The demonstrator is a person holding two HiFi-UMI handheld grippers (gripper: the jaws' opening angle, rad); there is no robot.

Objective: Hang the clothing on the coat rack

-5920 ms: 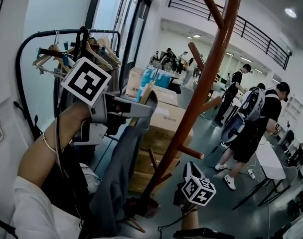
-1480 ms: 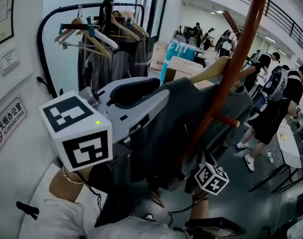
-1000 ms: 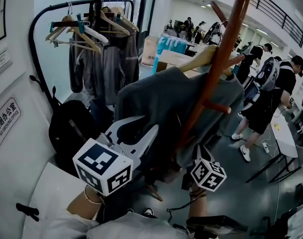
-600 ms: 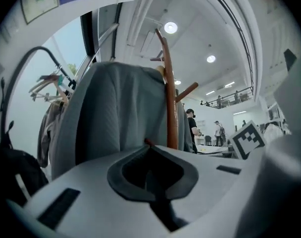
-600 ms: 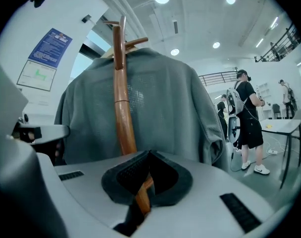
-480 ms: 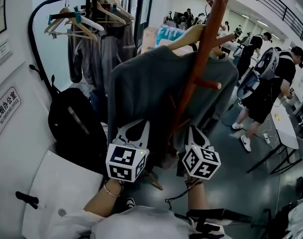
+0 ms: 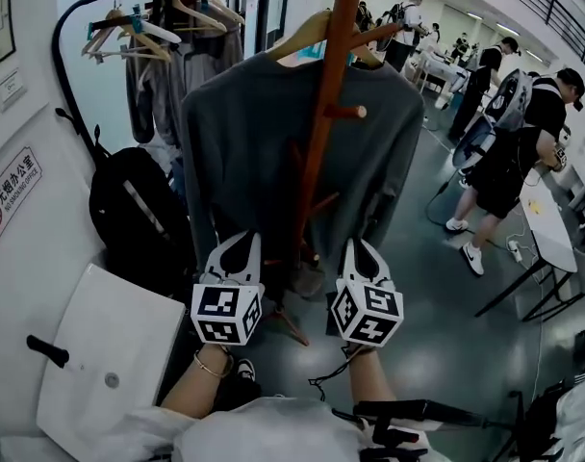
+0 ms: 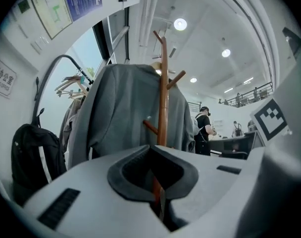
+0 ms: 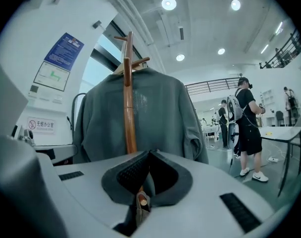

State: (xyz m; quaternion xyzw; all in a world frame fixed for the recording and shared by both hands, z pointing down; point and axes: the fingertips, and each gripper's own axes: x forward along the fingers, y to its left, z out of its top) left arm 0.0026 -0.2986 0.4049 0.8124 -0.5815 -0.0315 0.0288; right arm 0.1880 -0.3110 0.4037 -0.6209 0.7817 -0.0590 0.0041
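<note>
A grey garment (image 7: 244, 142) hangs on a wooden hanger (image 7: 302, 35) hooked over the brown coat rack (image 7: 326, 85), draped behind its pole. Both grippers sit low in front of it, apart from the cloth. My left gripper (image 7: 242, 241) is shut with nothing between its jaws. My right gripper (image 7: 355, 246) beside it is also shut and empty. The left gripper view shows the garment (image 8: 116, 113) and the pole (image 8: 163, 93) straight ahead. In the right gripper view the garment (image 9: 160, 118) hangs behind the pole (image 9: 128, 98).
A black clothes rail (image 7: 76, 27) with hangers and grey clothes stands at the back left, a black backpack (image 7: 139, 215) beneath it. A white board (image 7: 110, 354) lies at lower left. People (image 7: 509, 152) and a table (image 7: 547, 248) are at the right.
My left gripper has dropped from beside the garment and shut, ending level with the right gripper. The garment now hangs free on the rack.
</note>
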